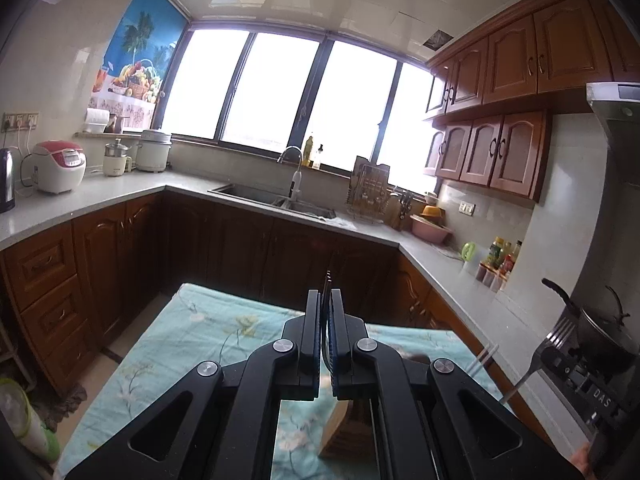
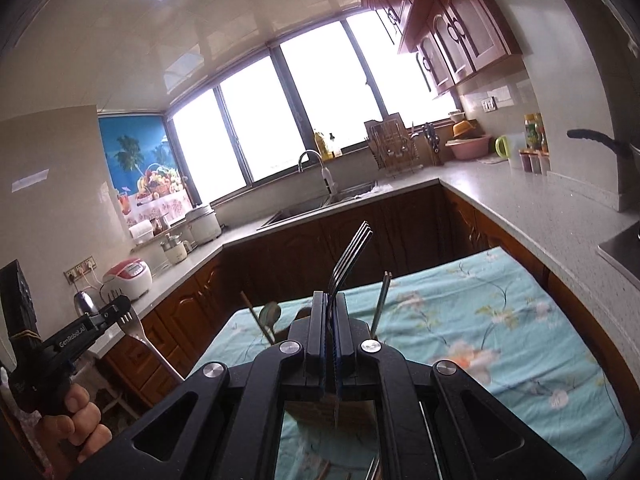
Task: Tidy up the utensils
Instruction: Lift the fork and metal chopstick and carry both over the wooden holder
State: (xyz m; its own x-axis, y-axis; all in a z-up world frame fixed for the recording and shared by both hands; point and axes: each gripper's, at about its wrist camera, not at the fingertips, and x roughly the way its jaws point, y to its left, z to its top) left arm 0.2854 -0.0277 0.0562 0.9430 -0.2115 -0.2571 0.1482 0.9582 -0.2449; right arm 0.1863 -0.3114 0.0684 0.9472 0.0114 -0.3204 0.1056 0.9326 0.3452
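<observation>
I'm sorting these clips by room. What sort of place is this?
A home kitchen, most likely: a sink with a faucet under the window, wooden cabinets along the walls, and a rice cooker on the countertop.

Bright windows (image 1: 280, 92) above wooden cabinets (image 1: 100, 248)

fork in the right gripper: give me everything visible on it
The fork looks like shiny metal, four tines, dark against the window in the right wrist view. It stands tines up, tilted to the right, its neck clamped between the shut jaws of the right gripper; the handle runs down behind them. Nothing else touches it. In the left wrist view it shows at far right, raised above the flowered cloth.
</observation>
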